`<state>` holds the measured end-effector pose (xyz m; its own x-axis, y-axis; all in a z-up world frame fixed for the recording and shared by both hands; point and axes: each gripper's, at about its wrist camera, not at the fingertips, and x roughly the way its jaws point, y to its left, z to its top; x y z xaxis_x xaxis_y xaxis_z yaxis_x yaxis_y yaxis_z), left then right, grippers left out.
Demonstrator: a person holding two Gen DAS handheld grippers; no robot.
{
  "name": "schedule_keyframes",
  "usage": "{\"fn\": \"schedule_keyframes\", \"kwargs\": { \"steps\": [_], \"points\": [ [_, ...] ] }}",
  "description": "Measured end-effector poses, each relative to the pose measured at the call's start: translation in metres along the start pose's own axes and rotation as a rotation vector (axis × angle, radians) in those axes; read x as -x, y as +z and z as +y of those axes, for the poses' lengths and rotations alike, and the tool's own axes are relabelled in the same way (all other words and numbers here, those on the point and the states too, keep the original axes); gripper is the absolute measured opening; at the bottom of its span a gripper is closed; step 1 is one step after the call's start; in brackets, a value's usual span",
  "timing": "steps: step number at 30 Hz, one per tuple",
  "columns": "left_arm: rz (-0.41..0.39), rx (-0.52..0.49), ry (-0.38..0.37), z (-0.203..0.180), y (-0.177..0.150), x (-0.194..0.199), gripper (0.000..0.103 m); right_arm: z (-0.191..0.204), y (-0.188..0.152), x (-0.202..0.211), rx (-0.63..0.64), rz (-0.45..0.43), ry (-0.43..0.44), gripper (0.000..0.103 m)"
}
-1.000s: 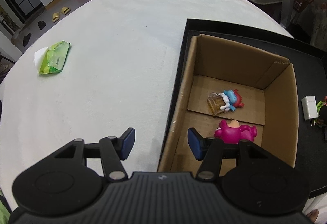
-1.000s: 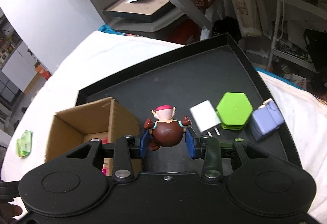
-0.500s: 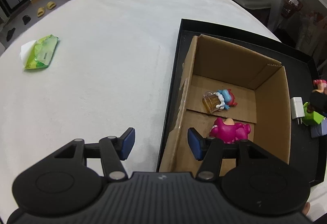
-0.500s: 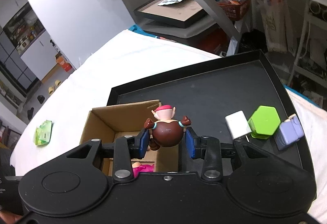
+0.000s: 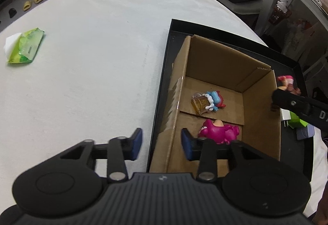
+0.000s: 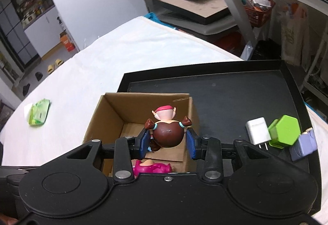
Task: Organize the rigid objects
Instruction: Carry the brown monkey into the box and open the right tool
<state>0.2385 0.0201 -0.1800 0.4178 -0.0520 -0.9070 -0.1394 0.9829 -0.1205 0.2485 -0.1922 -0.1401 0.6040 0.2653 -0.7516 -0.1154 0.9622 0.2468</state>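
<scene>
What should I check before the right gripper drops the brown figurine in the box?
1. Grip: right gripper shut on the brown figurine: ok.
2. Position: figurine over the cardboard box opening in the right wrist view; exact height cannot tell.
3. Landing spot: blue figurine and pink figurine lie on the floor, bare cardboard around them: ok.
4. Left gripper open, straddling the box's near wall, not above the drop area: ok.
5. Box sits flat in the black tray: ok.
</scene>
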Motion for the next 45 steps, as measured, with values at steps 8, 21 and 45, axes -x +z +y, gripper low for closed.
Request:
{"fn": "schedule_keyframes", "kwargs": {
  "steps": [8, 21, 45],
  "points": [
    [0.033, 0.027, -0.032, 0.005, -0.007, -0.009, 0.012, 0.022, -0.003, -0.023, 0.069, 0.048, -0.029, 0.037],
    [0.057, 0.046, -0.070, 0.012, -0.005, -0.010, 0.013, 0.040, -0.006, -0.029, 0.140, 0.050, -0.064, 0.054],
    [0.053, 0.023, 0.021, -0.003, -0.005, 0.000, 0.020, 0.012, -0.002, -0.004, 0.051, -0.017, -0.032, 0.059]
  ]
}}
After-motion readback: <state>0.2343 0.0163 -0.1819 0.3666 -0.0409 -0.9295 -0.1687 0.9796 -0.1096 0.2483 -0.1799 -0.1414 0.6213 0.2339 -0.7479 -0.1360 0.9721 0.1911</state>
